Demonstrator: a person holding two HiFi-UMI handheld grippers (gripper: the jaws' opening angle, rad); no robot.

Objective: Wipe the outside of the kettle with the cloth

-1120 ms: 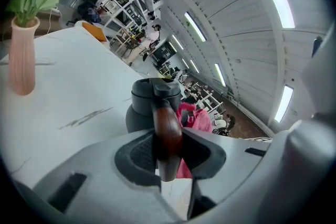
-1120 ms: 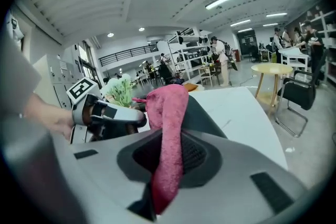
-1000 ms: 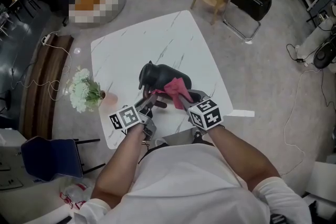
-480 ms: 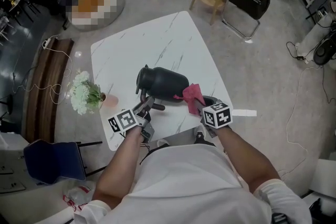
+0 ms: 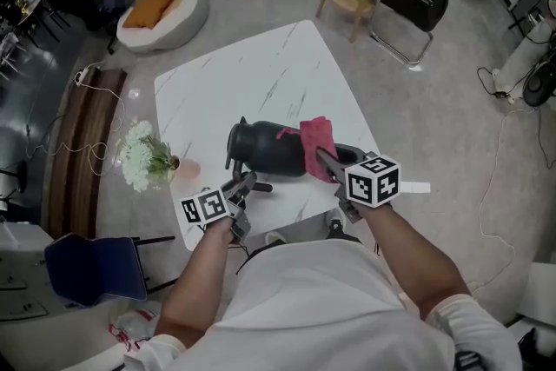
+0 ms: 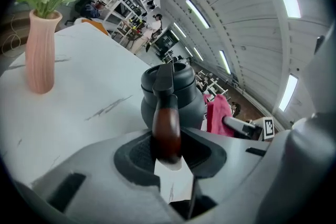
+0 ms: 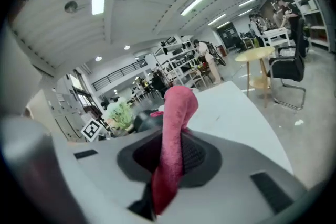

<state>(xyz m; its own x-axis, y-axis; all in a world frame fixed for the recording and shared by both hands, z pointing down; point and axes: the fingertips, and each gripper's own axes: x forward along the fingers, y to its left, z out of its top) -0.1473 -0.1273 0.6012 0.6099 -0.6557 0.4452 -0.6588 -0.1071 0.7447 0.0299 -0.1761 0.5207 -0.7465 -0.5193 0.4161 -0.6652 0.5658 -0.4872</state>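
Pink cloth (image 5: 317, 137), pinched in the right tool (image 5: 325, 161), has climbed from beside the black kettle (image 5: 265, 149) onto its 3 o'clock end, so wiping continues. At 7 o'clock the left tool (image 5: 245, 182) grips the wooden handle (image 6: 167, 123), jaws easing apart; the kettle lies sideways on the desk (image 5: 261, 69).

**Head view:** the camera sat above the person and faced steeply down on the white table (image 5: 261, 74) and the surrounding floor.

**Left gripper view:** the camera rode on the left gripper (image 5: 246, 182), low over the tabletop. It looked along the opening jaws, the wooden handle (image 6: 167, 128) between them, at the kettle (image 6: 181, 89) close ahead.

**Right gripper view:** the camera rode on the right gripper (image 5: 323, 158) and looked past the clamped pink cloth (image 7: 176, 134) across the table.

All views shared kettle, cloth and flowers (image 5: 143, 156); each gripper view caught the other's marker cube (image 6: 268, 127)
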